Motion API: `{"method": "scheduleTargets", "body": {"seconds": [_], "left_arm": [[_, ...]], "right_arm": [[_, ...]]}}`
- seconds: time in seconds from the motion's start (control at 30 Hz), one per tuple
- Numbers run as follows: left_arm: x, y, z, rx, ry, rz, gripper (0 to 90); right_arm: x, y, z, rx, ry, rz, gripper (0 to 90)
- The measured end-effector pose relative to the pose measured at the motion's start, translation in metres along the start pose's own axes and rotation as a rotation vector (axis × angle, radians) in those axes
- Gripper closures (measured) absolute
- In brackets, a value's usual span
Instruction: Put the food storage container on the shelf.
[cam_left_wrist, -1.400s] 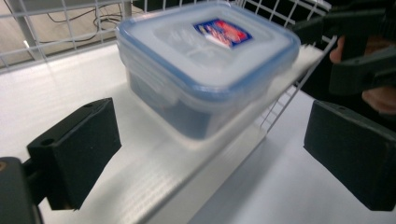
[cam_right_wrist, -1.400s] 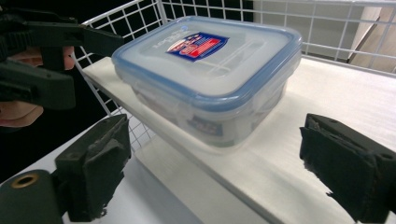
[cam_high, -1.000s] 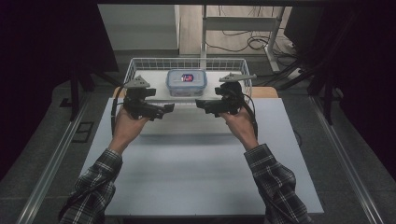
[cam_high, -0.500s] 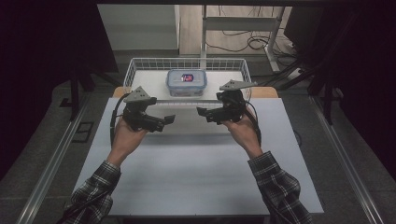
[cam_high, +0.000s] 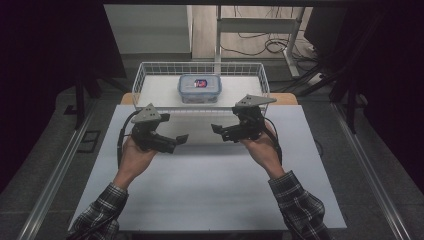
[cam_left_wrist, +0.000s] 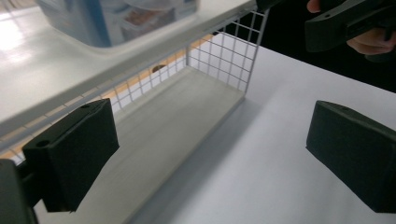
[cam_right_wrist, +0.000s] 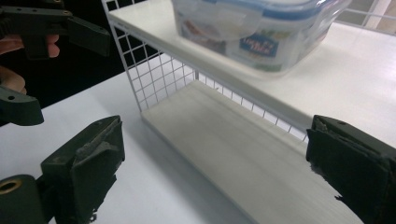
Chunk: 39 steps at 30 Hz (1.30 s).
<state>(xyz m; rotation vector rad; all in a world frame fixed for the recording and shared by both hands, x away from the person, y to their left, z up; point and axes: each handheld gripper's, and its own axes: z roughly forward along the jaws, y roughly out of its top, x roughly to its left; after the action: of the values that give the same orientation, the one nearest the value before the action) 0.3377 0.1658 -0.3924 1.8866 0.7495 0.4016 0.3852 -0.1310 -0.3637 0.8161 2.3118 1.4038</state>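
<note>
- Clear plastic, blue-rimmed, the lidded container sits on the upper shelf of the white wire basket at the table's far edge.
- I hold the left gripper and right gripper above the table, jaws wide apart, both empty.
- I judge the container stiff, light and slick; I'd grip it across its short sides, below the lid clips.

White bench, white wire basket, clear box with blue-trimmed lid, black claws, plaid sleeves.
</note>
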Motion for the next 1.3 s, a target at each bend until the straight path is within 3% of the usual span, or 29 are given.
{"method": "scheduleTargets", "body": {"seconds": [0.2,0.37,0.93,1.1,1.3], "left_arm": [[-0.004,-0.01,0.0,-0.003,-0.019,-0.005,2.1],[-0.011,-0.021,0.001,-0.002,-0.015,0.015,1.9],[-0.023,-0.059,0.016,0.013,-0.037,-0.028,1.9],[-0.032,-0.066,0.022,0.04,-0.029,-0.004,1.8],[-0.039,-0.071,0.017,0.04,-0.027,0.0,1.5]], "right_arm": [[0.006,-0.01,-0.001,0.004,0.008,-0.018,4.1],[0.012,-0.019,0.001,0.003,0.02,-0.039,4.1],[0.02,-0.053,0.008,0.025,0.044,-0.059,3.5],[0.022,-0.066,0.007,0.045,0.041,-0.067,0.7],[0.025,-0.075,0.001,0.058,0.041,-0.082,0.0]]}}
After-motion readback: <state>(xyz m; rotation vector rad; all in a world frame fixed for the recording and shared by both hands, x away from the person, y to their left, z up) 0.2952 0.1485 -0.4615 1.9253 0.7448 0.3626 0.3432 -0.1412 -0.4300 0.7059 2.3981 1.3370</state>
